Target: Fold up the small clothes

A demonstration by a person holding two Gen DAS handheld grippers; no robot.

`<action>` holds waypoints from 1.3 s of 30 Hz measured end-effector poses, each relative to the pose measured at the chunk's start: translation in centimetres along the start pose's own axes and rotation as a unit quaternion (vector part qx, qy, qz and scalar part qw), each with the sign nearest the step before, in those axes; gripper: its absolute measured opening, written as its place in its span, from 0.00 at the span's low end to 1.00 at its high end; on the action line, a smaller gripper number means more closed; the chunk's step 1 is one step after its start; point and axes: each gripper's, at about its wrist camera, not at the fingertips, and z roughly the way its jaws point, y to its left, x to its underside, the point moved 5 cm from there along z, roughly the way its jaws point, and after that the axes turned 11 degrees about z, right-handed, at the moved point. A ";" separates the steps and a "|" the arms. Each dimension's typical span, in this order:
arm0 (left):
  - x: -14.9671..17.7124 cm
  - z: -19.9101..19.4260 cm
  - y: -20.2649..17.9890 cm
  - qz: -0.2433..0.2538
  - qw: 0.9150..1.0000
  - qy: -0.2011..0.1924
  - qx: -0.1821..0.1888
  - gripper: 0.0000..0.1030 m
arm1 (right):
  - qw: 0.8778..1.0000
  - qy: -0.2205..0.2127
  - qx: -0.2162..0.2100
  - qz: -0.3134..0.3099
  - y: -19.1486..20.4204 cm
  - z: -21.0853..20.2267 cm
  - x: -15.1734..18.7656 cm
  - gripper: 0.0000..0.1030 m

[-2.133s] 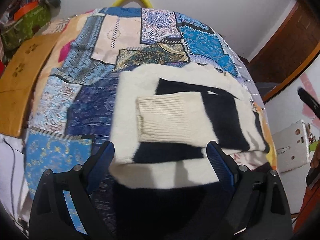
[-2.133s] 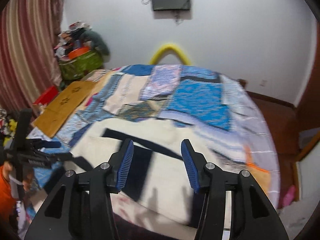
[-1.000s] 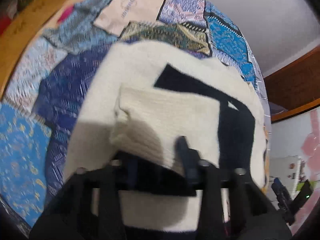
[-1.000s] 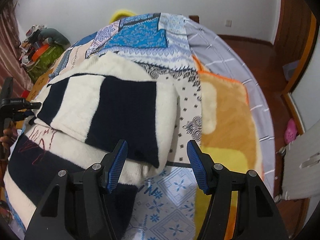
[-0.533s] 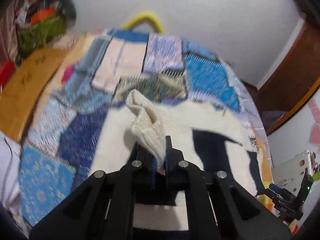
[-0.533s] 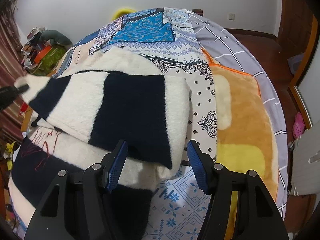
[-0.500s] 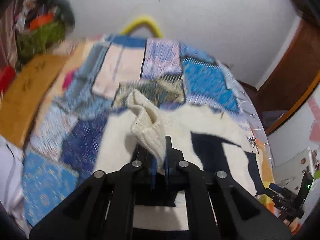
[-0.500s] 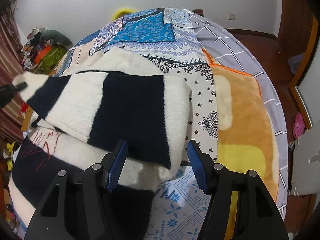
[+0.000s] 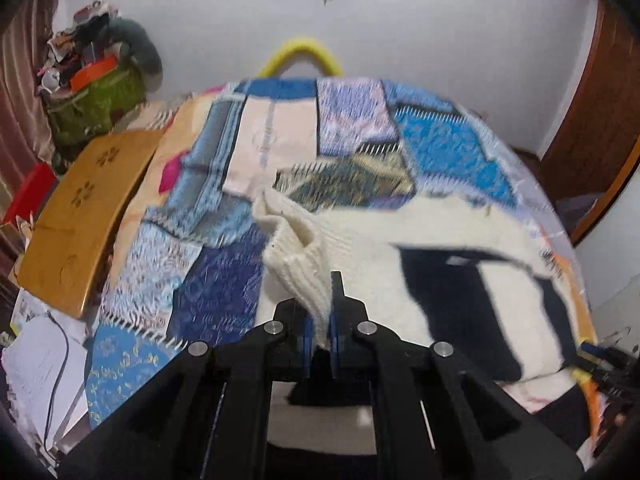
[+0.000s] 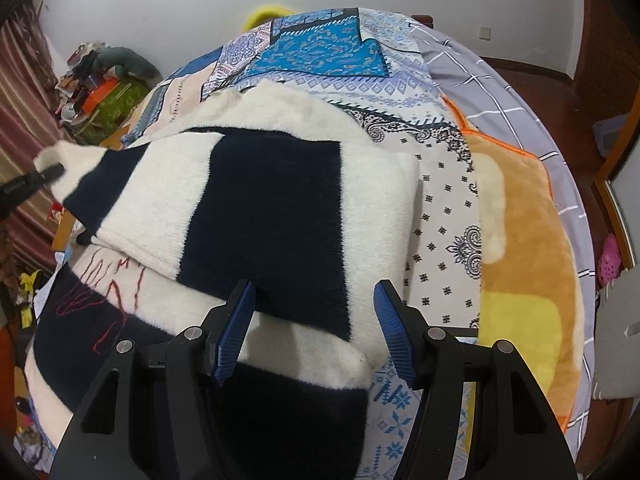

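A cream and navy striped sweater (image 10: 264,204) lies on the patchwork bedspread (image 9: 352,120), one sleeve folded across its body. My left gripper (image 9: 319,316) is shut on the sleeve's ribbed cream cuff (image 9: 296,256) and holds it lifted above the sweater (image 9: 460,264). In the right wrist view the cuff (image 10: 54,158) shows at the far left, raised, with the dark tip of the left gripper (image 10: 38,178) pinching it. My right gripper (image 10: 314,332) hangs open just over the sweater's near right edge, nothing pressed between its blue pads (image 10: 236,330).
A wooden board (image 9: 80,216) leans at the bed's left side, with a green basket of clutter (image 9: 96,100) behind it. An orange-yellow blanket (image 10: 520,248) and a grey checked sheet (image 10: 500,92) cover the bed's right side. A yellow hoop (image 9: 304,54) stands at the far edge.
My left gripper closed on the ribbed cuff and raised it off the sweater, tipping up so more of the room shows. The right gripper slid a little along the sweater's edge, still open.
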 end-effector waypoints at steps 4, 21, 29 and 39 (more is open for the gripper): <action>2.0 2.0 0.1 0.015 0.999 0.036 -0.002 0.06 | 1.000 0.006 0.003 -0.001 0.3 0.4 0.1 0.60; 4.7 3.3 1.3 0.029 0.996 0.085 -0.016 0.30 | 1.000 0.016 0.020 0.006 0.7 0.0 1.0 0.71; 5.0 -0.5 3.5 0.021 0.997 0.068 -0.019 0.34 | 1.000 0.000 0.025 0.004 1.0 -2.3 1.5 0.71; 5.2 -6.8 4.9 0.031 0.999 0.019 -0.032 0.54 | 0.999 -0.044 0.032 0.005 1.2 -7.1 2.3 0.72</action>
